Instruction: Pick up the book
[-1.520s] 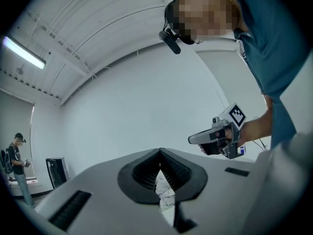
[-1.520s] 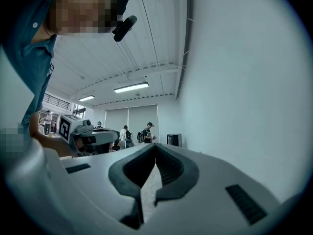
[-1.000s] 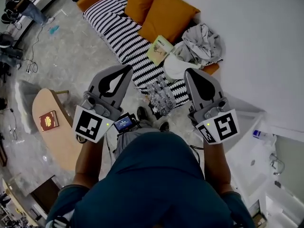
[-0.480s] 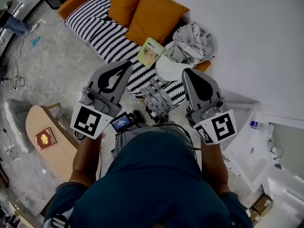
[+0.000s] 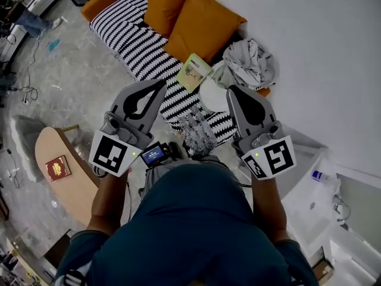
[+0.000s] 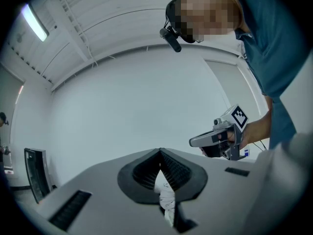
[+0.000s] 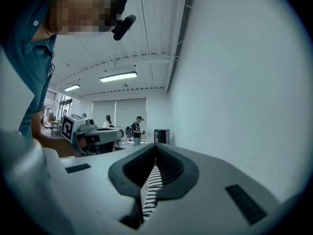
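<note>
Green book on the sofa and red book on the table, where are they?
green book [image 5: 195, 71], head view, middle of its cover.
red book [image 5: 58, 167], head view, middle of its cover.

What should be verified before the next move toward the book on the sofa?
1. Book in view: ok, green book lies on the striped sofa.
2. Book's top uncovered: ok; crumpled cloth lies beside it.
3. Left gripper open: not ok, jaws together, empty.
4. Right gripper open: not ok, jaws together, empty.
5. Grippers at book: not ok, both short of it.
6. Only one book: not ok, a red book lies on the wooden table.
</note>
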Available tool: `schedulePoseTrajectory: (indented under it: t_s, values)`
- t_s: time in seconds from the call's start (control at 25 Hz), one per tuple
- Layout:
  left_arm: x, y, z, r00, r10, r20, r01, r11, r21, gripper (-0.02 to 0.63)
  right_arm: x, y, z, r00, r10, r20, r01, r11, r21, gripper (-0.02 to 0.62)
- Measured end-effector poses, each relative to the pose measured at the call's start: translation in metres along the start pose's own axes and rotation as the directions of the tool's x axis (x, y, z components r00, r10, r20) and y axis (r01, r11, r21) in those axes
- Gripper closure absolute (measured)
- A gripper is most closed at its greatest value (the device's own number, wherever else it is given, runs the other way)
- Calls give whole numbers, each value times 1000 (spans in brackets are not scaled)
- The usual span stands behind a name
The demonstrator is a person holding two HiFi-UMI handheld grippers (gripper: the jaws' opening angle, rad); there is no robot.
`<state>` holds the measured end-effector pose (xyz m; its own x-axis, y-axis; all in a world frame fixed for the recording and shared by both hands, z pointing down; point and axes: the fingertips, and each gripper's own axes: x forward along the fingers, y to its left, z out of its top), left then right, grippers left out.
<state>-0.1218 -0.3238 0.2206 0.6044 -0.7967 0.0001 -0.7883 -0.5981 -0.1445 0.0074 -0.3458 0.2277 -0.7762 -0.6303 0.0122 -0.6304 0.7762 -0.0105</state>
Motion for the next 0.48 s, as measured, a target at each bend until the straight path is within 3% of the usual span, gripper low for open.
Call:
schedulePoseTrajectory:
  t_s: [0.48]
  values:
    - [74,-4,6,991,116,-60,-112,991,68,603,25,-75,-12,985,167,49,-170,984,52,581]
